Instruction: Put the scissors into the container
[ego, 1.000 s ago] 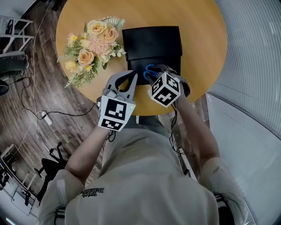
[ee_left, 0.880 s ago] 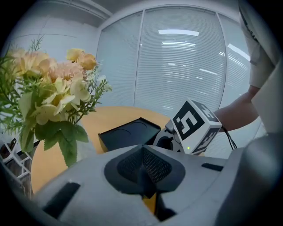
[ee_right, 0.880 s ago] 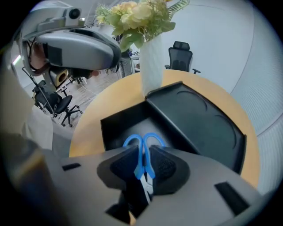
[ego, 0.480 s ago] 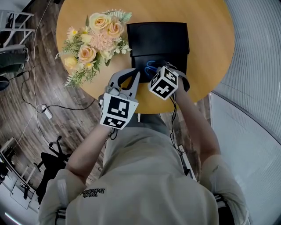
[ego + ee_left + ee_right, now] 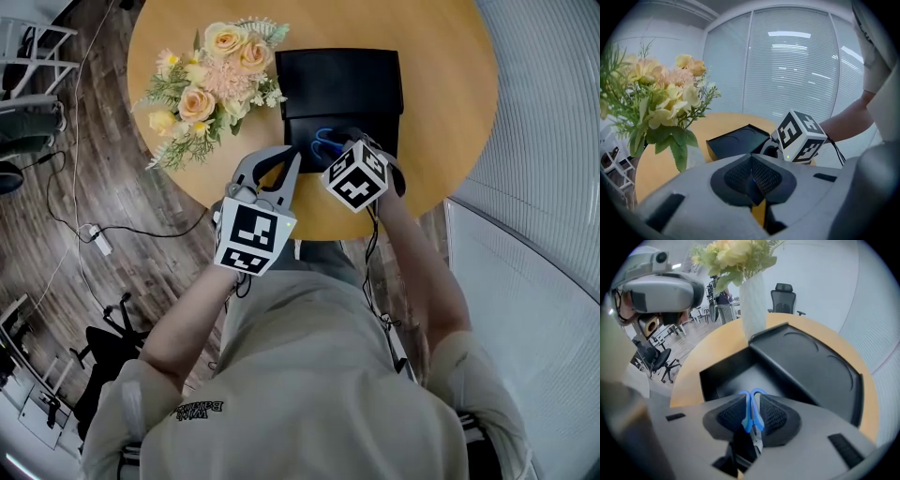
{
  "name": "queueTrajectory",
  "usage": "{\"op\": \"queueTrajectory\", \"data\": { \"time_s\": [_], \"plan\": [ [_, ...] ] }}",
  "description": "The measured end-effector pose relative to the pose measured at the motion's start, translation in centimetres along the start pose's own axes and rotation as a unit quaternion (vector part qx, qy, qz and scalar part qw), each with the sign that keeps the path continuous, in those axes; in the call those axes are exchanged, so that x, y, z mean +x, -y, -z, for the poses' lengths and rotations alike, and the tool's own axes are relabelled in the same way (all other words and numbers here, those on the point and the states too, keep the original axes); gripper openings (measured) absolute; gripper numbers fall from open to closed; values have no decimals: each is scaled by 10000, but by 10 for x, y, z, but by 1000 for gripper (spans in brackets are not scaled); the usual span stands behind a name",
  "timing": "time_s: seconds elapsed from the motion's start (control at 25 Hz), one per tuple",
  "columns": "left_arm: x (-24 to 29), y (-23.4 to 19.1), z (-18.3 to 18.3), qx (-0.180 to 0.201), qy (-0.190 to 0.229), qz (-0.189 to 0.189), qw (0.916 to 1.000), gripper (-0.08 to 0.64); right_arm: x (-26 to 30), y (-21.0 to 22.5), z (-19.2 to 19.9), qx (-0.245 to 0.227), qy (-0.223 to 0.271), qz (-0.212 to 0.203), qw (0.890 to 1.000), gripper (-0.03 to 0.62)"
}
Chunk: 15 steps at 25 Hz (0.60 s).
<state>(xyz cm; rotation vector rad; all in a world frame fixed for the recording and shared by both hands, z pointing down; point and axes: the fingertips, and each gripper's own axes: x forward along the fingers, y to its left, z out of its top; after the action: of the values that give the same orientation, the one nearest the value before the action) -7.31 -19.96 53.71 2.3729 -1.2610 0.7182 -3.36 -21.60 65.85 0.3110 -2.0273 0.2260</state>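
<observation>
My right gripper [image 5: 336,150] is shut on the blue-handled scissors [image 5: 324,141], whose handle loops point ahead over the open near compartment of the black container [image 5: 339,80]. In the right gripper view the scissors [image 5: 751,409] are pinched between the pads, with the container's open box [image 5: 733,376] just below and its flat lid part [image 5: 811,366] beyond. My left gripper [image 5: 281,161] is shut with nothing in it, just left of the container's near corner. From the left gripper view I see the container [image 5: 736,143] and the right gripper's marker cube [image 5: 799,136].
A bouquet of yellow and pink flowers [image 5: 211,80] in a white vase [image 5: 752,305] stands close to the container's left side. The round wooden table [image 5: 441,112] ends just under my grippers. Wood floor with cables lies to the left and window blinds to the right.
My right gripper has carried the scissors a little forward, from the container's near edge to over its open compartment. The left gripper has stayed beside it.
</observation>
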Motion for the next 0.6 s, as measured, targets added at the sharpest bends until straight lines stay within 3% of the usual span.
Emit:
{"op": "queueTrajectory", "data": {
  "time_s": [0.36,0.6],
  "plan": [
    [-23,7,-48,181,463,-52,9987,21,-79,27,-33,441,969,689,9919,91],
    [-46,9,-99,418,904,-73,9950,21,-150,47,-60,1057,1943,1120,9688,52]
  ]
}}
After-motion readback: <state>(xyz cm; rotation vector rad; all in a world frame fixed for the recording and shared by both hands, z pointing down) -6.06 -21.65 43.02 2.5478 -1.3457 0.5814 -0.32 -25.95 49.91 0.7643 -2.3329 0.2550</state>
